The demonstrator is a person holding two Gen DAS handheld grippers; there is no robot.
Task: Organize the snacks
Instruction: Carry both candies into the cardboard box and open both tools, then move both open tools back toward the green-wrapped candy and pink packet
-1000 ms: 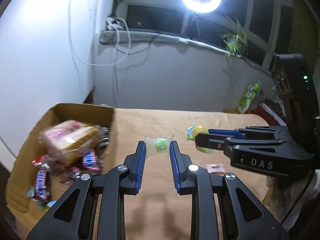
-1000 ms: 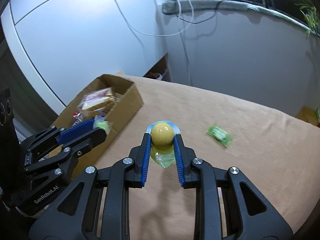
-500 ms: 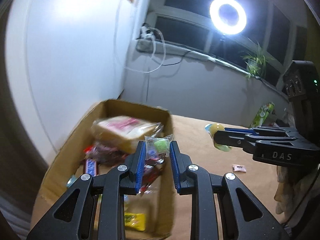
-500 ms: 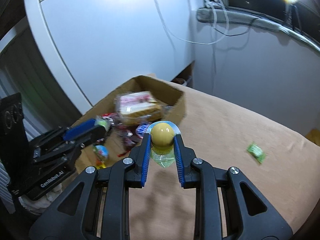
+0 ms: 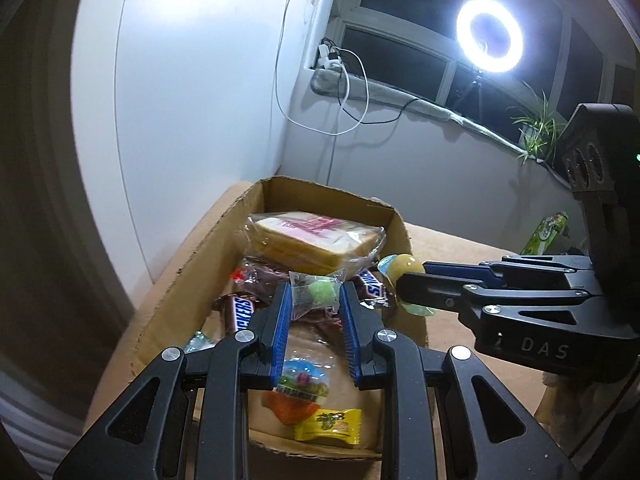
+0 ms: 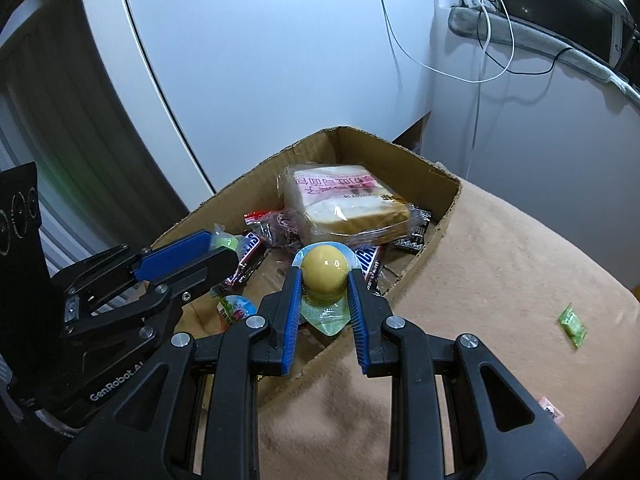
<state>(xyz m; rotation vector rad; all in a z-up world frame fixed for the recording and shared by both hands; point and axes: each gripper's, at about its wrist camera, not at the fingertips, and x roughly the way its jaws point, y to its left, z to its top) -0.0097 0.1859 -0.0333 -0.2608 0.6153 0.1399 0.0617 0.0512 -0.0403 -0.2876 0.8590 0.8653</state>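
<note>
Above a cardboard box [image 6: 436, 216] already holding bread and Snickers bars, the left gripper [image 5: 316, 300] clasps a green candy packet [image 5: 316, 292], the right gripper [image 6: 324, 280] a yellow jelly cup [image 6: 323, 271]; a green candy [image 6: 572, 325] waits on the tablecloth.

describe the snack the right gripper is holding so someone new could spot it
Start at the open cardboard box on the tan blanket. Over its near edge, the right gripper pinches a jelly cup: a glossy yellow dome on a clear, blue-rimmed film base. Neighbours are flat wrappers; only this one is round.

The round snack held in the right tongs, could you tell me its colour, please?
Mustard yellow round snack, on a clear wrapper; the right wrist view shows it best.
</note>
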